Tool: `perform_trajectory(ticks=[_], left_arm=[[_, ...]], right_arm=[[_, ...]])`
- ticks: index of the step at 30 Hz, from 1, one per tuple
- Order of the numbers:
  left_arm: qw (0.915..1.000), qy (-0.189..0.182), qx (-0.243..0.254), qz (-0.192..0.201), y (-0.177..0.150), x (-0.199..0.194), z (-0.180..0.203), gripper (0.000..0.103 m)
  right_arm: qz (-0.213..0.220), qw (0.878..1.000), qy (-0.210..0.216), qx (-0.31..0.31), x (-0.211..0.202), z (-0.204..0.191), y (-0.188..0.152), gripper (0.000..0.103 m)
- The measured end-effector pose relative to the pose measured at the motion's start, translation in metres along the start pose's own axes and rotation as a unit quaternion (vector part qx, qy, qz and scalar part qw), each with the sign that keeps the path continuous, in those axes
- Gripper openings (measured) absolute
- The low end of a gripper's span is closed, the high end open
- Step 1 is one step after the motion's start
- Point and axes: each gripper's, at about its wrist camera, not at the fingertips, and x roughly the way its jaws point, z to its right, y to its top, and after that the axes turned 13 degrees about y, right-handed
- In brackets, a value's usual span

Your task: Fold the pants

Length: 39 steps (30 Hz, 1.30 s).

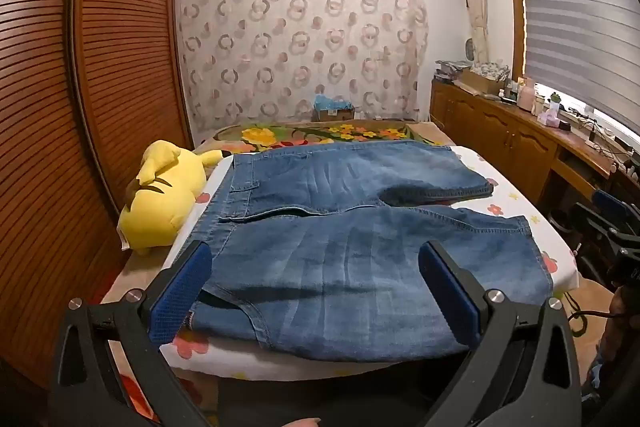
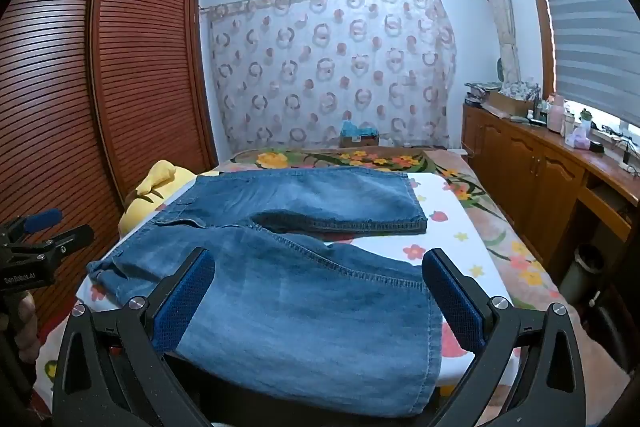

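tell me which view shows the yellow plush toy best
The left wrist view: the yellow plush toy lies nearly whole beside the jeans, at their waistband end. In the right wrist view only a yellow sliver shows behind the jeans' edge.

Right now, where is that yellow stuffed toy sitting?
In the left wrist view the yellow plush toy lies at the left edge of the bed, between the wooden wardrobe and the waistband end of the jeans.
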Motion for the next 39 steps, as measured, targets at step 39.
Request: perform_trajectory(ticks=[39], left_arm=[[0.9999, 0.008, 0.002, 0.01, 0.003, -0.005, -0.004, 0.103]], right_arm=[[0.005, 1.0, 0.0, 0.0, -0.003, -0.001, -0.001, 0.103]])
